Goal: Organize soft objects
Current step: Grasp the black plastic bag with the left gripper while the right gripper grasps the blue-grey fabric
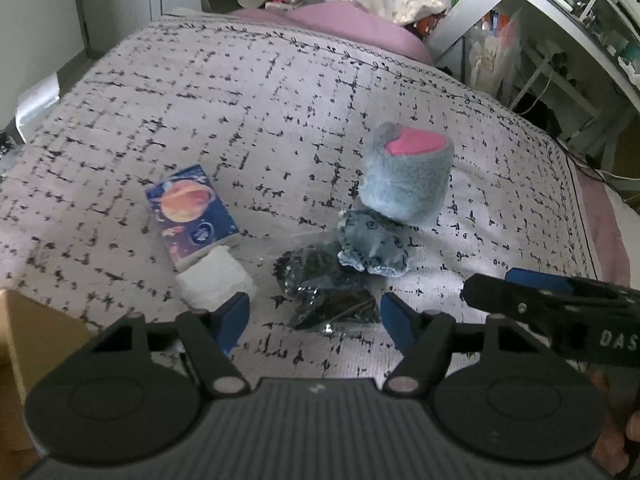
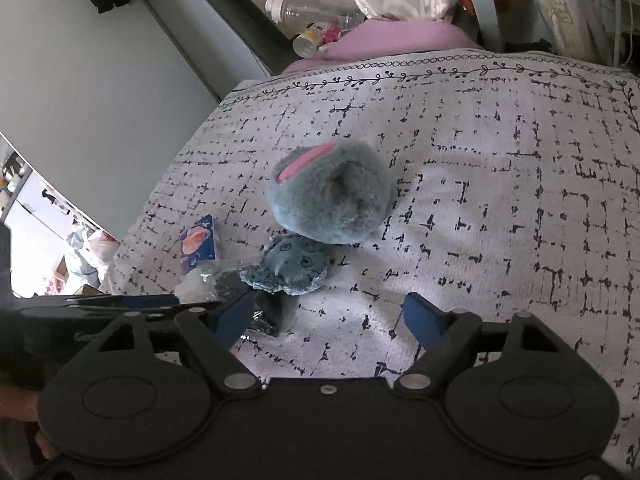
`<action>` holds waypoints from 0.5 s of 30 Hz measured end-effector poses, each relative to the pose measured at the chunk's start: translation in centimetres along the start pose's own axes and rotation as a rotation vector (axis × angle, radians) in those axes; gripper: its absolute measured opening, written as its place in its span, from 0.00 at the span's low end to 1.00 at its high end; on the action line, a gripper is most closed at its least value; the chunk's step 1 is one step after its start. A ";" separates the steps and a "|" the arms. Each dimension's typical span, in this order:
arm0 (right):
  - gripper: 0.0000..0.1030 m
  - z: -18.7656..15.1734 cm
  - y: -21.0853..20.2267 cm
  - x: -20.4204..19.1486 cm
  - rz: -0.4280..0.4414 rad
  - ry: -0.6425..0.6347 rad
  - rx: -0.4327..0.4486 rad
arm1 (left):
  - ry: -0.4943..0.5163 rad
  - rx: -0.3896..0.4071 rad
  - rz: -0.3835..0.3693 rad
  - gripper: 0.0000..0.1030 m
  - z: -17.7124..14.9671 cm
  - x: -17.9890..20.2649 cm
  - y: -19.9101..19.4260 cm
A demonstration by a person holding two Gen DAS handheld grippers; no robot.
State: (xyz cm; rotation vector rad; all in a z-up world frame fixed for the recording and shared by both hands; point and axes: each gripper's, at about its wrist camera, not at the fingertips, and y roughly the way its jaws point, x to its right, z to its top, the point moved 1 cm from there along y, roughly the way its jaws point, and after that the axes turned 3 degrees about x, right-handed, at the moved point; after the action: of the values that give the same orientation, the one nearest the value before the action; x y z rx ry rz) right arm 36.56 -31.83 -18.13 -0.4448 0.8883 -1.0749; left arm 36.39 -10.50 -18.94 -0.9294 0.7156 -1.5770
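A fluffy grey-blue plush with a pink patch lies on the patterned bedspread. A small blue-grey fabric pouch lies just in front of it. A dark crinkly packet lies nearer still. A planet-print tissue pack and a white soft block lie to the left. My left gripper is open, hovering just before the dark packet. My right gripper is open and empty, with its left finger near the packet; it also shows in the left wrist view.
A pink pillow lies at the bed's far end, with bottles and bags behind it. A white desk with clutter stands right of the bed. A cardboard box sits at the near left.
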 end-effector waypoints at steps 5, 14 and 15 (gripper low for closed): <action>0.78 0.6 0.4 0.1 -0.008 0.002 0.007 | -0.028 -0.023 -0.007 0.56 0.3 -0.2 1.7; 0.78 0.9 1.8 -0.6 0.006 -0.002 0.017 | -0.083 0.000 -0.037 0.25 0.0 -1.0 1.7; 0.78 0.8 2.0 -0.8 0.009 -0.006 0.018 | -0.091 0.001 -0.034 0.25 -0.1 -1.2 1.5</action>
State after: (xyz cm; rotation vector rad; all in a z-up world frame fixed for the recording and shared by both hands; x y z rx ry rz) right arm 38.21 -30.36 -18.69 -0.4288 0.8744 -1.0719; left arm 37.18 -9.65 -20.44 -1.0101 0.6382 -1.5544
